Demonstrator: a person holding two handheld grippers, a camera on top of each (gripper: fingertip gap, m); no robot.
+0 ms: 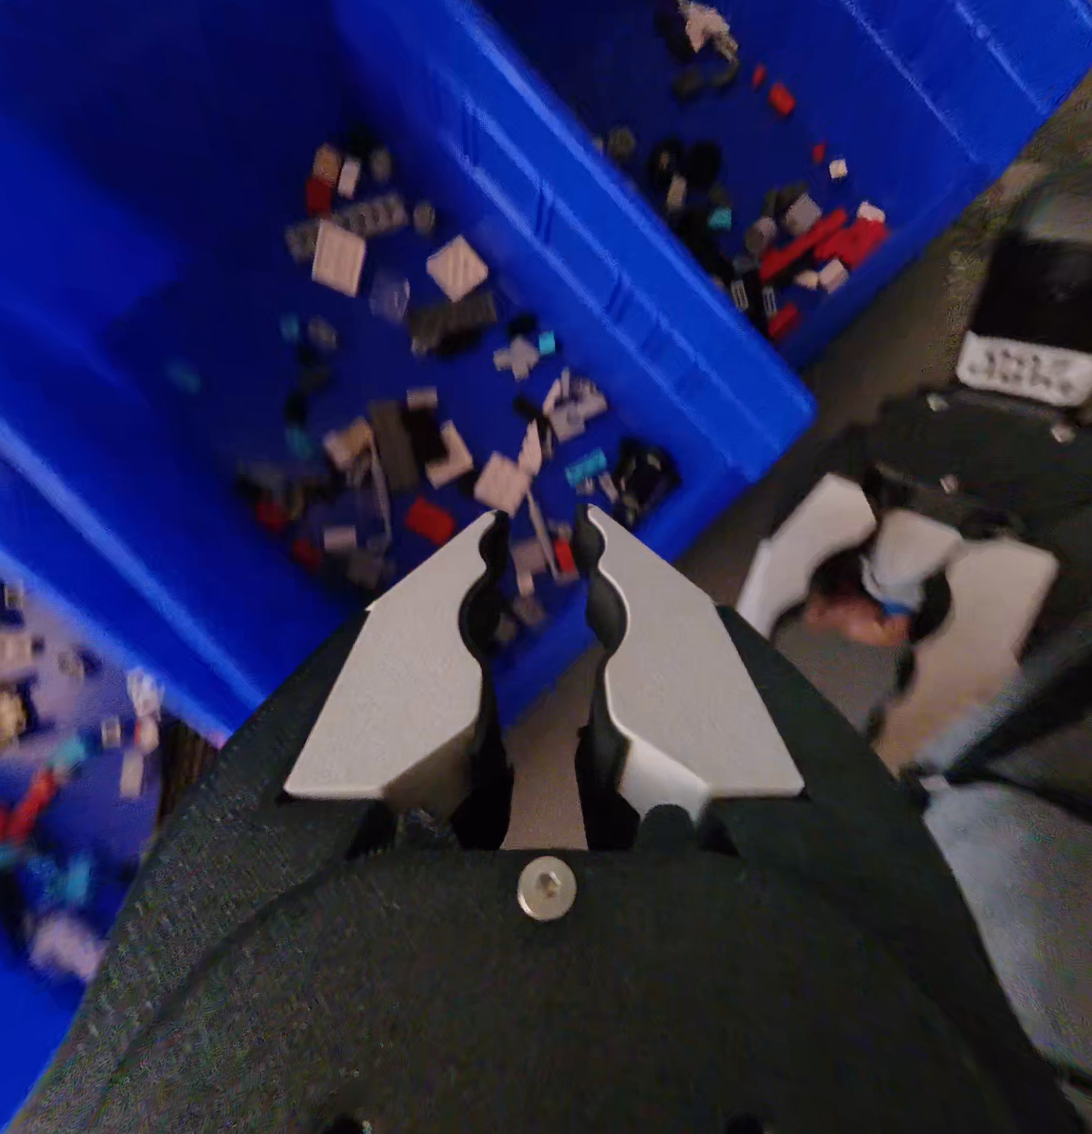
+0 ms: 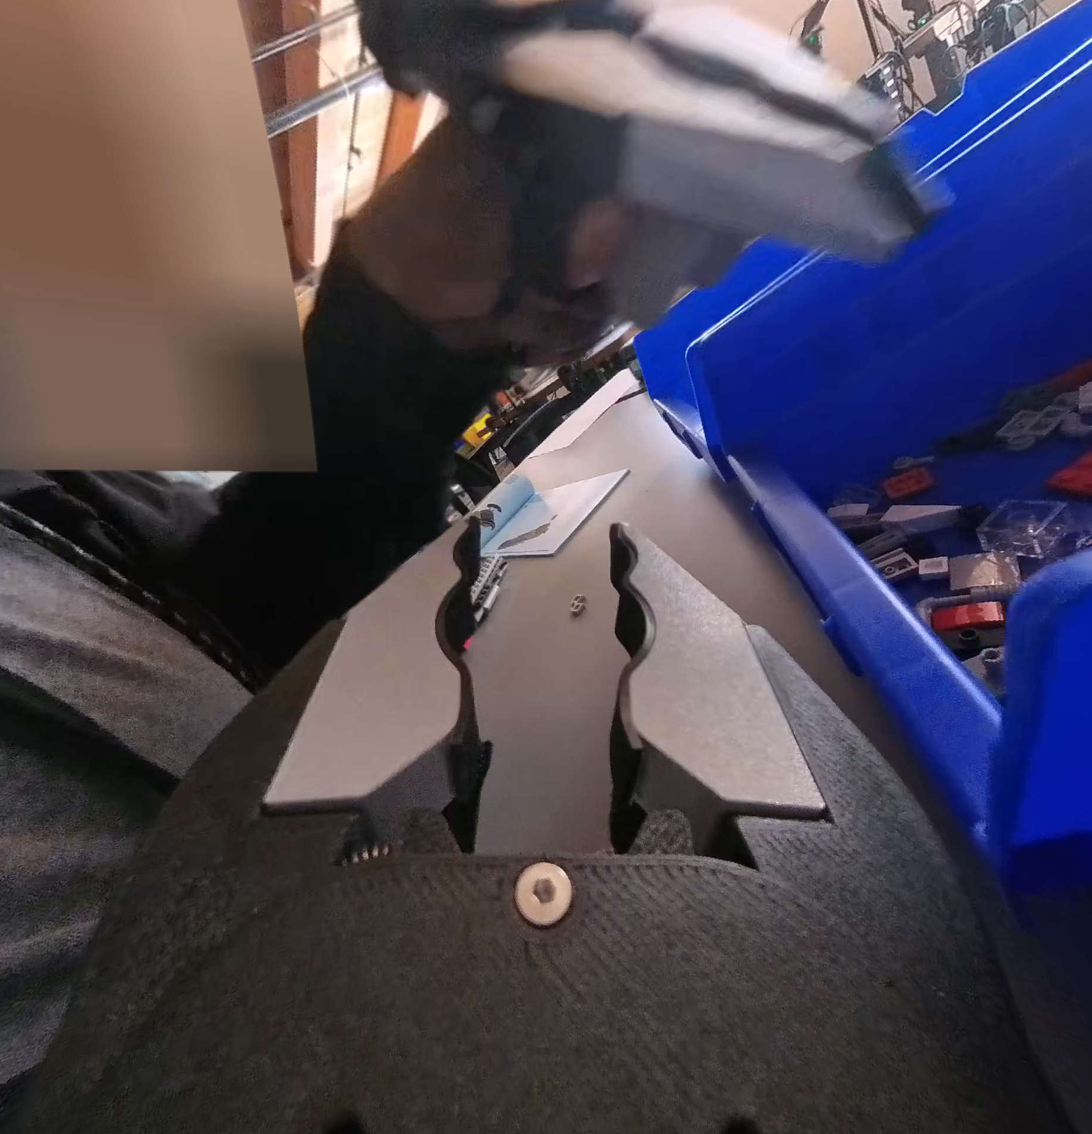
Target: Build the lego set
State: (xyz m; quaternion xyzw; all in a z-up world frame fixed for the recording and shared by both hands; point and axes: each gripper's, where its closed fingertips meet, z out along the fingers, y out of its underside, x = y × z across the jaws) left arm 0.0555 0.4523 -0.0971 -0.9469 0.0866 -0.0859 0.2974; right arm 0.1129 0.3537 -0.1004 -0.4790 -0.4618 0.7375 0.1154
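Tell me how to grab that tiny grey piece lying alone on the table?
Come straight down with the right gripper, open, and pinch the tiny grey piece across its short sides. It lies flat and alone on the table, so nothing blocks the fingers.

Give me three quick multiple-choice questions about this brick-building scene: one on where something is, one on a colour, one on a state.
1. Where does the open booklet lie?
A. inside a bin
B. flat on the grey table, beside the bins
C. between a gripper's fingers

2. What colour are the bins that hold the loose bricks?
A. blue
B. green
C. yellow

3. How is the right gripper?
A. shut on a brick
B. shut on the booklet
C. open and empty

Answers:
1 B: the right wrist view shows it spread on the tabletop, outside the bins.
2 A: both views show bright blue walls around the bricks.
3 C: its fingers stand apart with only bare table showing between them.
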